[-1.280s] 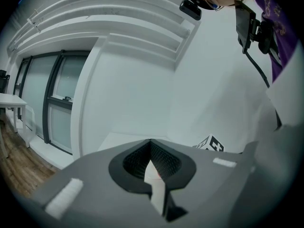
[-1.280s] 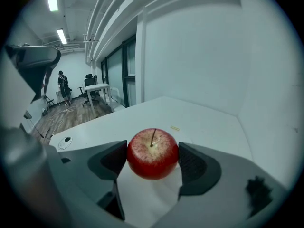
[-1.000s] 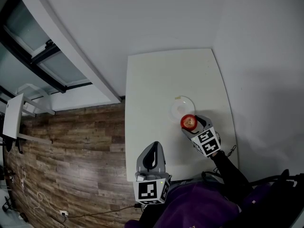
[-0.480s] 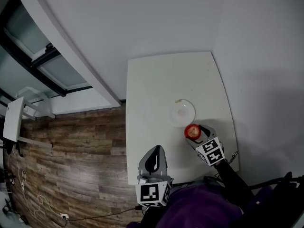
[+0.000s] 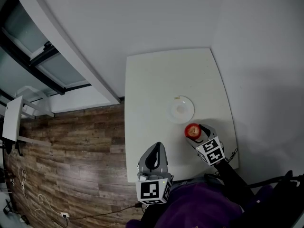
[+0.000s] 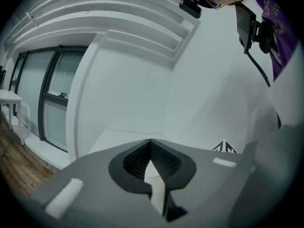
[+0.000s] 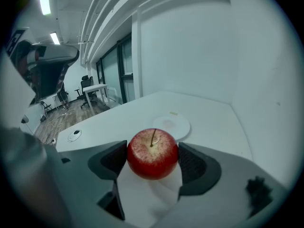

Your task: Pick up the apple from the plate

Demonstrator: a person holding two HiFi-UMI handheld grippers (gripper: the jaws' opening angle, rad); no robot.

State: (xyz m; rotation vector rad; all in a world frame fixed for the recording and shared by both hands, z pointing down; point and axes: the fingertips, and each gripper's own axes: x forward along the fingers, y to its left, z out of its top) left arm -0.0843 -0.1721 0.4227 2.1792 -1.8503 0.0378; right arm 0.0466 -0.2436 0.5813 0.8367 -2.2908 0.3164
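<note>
A red apple point(image 7: 152, 154) with its stem up sits between the jaws of my right gripper point(image 7: 153, 160), which is shut on it and holds it above the table. In the head view the apple point(image 5: 192, 130) hangs just right of and nearer than the small white plate point(image 5: 182, 109), which lies bare on the white table point(image 5: 152, 84). The plate point(image 7: 167, 126) shows beyond the apple in the right gripper view. My left gripper point(image 5: 153, 158) hovers at the table's near edge, left of the apple; its jaws point(image 6: 151, 152) meet at the tips with nothing between them.
The table stands in a corner, with white walls behind and to the right. A round cable port point(image 7: 73, 135) sits in the tabletop at the left. Wooden floor point(image 5: 71, 151), glass doors and a white side table point(image 5: 12, 115) lie to the left.
My right gripper has drawn the apple back from the plate's near rim toward me and a little to the right; over the last half second it barely moved. The left gripper stayed put.
</note>
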